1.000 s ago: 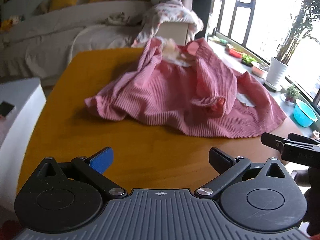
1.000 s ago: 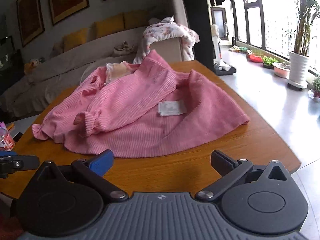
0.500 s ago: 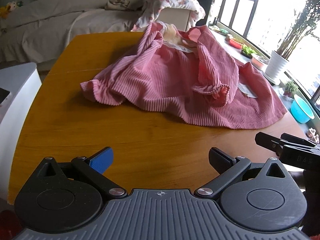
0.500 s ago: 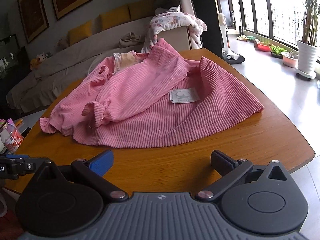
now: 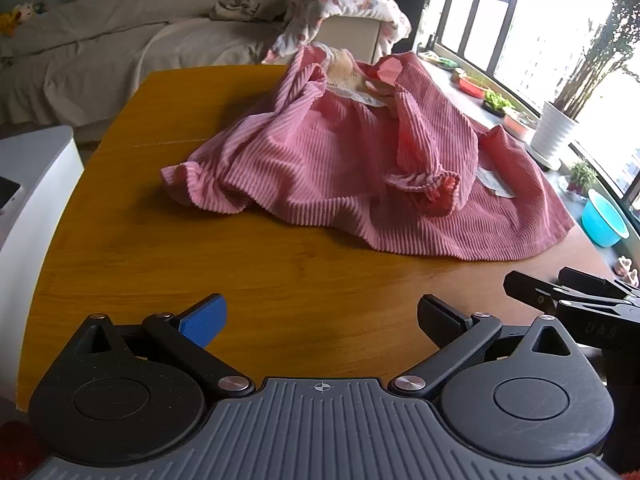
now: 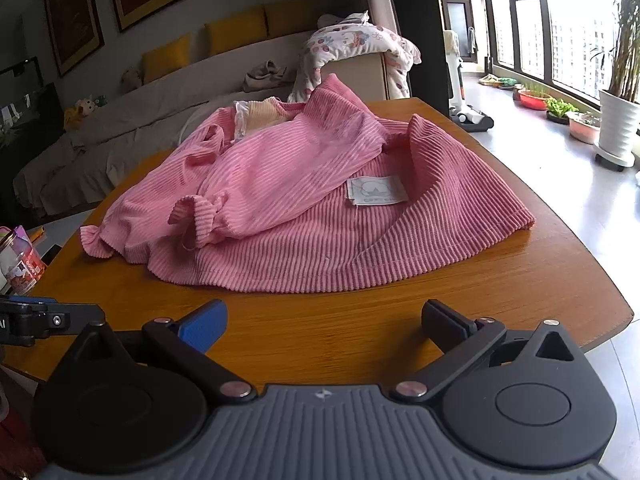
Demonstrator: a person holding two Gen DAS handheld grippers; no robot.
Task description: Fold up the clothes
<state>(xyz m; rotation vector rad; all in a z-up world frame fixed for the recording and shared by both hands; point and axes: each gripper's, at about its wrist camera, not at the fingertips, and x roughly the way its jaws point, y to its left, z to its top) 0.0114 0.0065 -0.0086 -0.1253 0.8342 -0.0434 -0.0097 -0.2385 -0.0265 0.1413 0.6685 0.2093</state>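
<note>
A pink ribbed garment (image 5: 360, 168) lies crumpled on the round wooden table (image 5: 168, 248), its white label (image 6: 376, 190) facing up and a frilled cuff (image 6: 196, 216) turned toward me. In the right wrist view the same pink garment (image 6: 304, 208) fills the middle of the table (image 6: 360, 328). My left gripper (image 5: 320, 320) hovers open over bare wood, short of the cloth's near hem. The right gripper (image 6: 324, 320) is open too, just before the hem, nothing between its fingers. Each gripper shows at the edge of the other's view.
A grey sofa (image 5: 120, 44) with yellow cushions stands behind the table, a flowered blanket (image 6: 356, 44) draped on a chair. A white side unit (image 5: 28, 184) is at the left, a jar (image 6: 20, 264) beside it. Plant pots (image 6: 616, 124) and a blue basin (image 5: 602, 220) line the window floor.
Both grippers have moved forward and tilted down toward the table, so the garment looks nearer and larger. Both have stayed open. The garment has not moved.
</note>
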